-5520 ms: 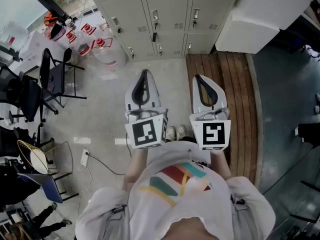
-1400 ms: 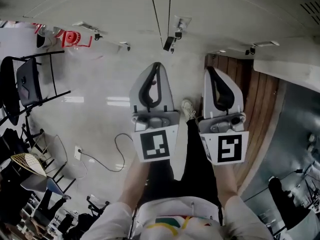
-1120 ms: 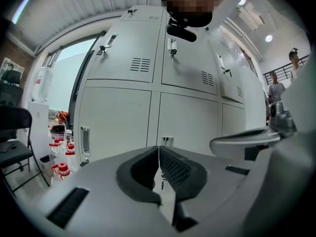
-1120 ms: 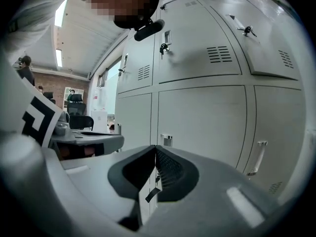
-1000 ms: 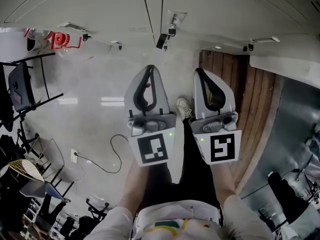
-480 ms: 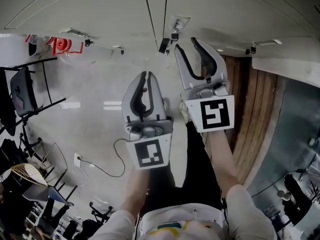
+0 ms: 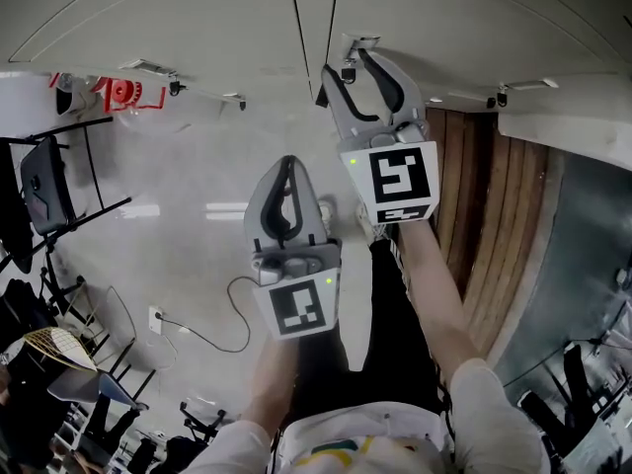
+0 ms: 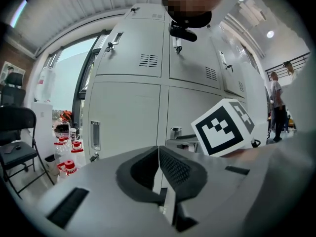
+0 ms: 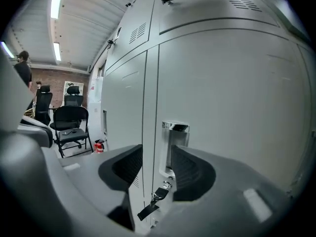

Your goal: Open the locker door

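handle (image 9: 176,144) upright on locker door (image 9: 237,98)

The locker door (image 9: 232,98) is sheet metal under smooth, matt, pale grey paint, and its recessed handle (image 9: 176,141) is bright polished metal with a mirror shine. The key (image 9: 159,194) below it is shiny metal and carries a dull dark tag (image 9: 146,211). The left gripper (image 8: 159,151) has a matt grey plastic shell. Its pads (image 8: 175,168) look black and rubbery with a fine criss-cross grain. The floor (image 7: 178,176) is pale and glossy, and beside it lie brown wooden planks (image 7: 484,205). The folding chair (image 9: 71,122) has a black padded seat on thin dark tubes.
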`<state>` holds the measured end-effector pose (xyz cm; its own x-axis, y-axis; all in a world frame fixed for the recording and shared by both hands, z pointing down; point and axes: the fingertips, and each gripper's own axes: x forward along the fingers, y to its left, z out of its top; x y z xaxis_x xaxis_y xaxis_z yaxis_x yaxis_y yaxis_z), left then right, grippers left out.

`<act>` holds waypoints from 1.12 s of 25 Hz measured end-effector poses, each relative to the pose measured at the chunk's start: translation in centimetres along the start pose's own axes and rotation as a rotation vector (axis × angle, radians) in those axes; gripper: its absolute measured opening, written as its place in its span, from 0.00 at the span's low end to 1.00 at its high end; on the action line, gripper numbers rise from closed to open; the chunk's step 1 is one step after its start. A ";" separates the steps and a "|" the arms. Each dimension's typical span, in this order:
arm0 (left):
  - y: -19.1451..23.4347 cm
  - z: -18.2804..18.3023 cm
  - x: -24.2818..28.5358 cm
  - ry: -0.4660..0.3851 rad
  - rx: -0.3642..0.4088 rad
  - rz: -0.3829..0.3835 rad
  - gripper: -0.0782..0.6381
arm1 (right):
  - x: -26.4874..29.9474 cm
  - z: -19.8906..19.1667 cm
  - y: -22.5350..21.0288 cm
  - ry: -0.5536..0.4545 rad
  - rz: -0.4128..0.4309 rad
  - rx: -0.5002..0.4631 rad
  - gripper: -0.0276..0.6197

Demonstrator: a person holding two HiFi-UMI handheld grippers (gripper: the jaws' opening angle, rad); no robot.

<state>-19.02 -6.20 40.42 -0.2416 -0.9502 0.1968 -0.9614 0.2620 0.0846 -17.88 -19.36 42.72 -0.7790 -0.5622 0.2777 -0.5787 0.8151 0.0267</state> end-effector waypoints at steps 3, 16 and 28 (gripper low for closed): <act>0.8 -0.3 -0.2 0.007 0.016 0.004 0.13 | 0.5 -0.1 -0.2 0.002 -0.008 -0.002 0.30; 4.0 -0.8 -0.4 0.016 -0.008 0.048 0.13 | 1.6 0.0 0.4 0.004 0.007 0.007 0.30; 5.9 0.3 -0.4 -0.024 0.045 0.074 0.13 | -0.6 -0.6 1.6 0.008 0.012 0.019 0.30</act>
<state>-24.65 -4.29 40.51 -0.3149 -0.9324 0.1775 -0.9455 0.3245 0.0269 -18.20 -17.65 43.20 -0.7839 -0.5513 0.2857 -0.5740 0.8189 0.0053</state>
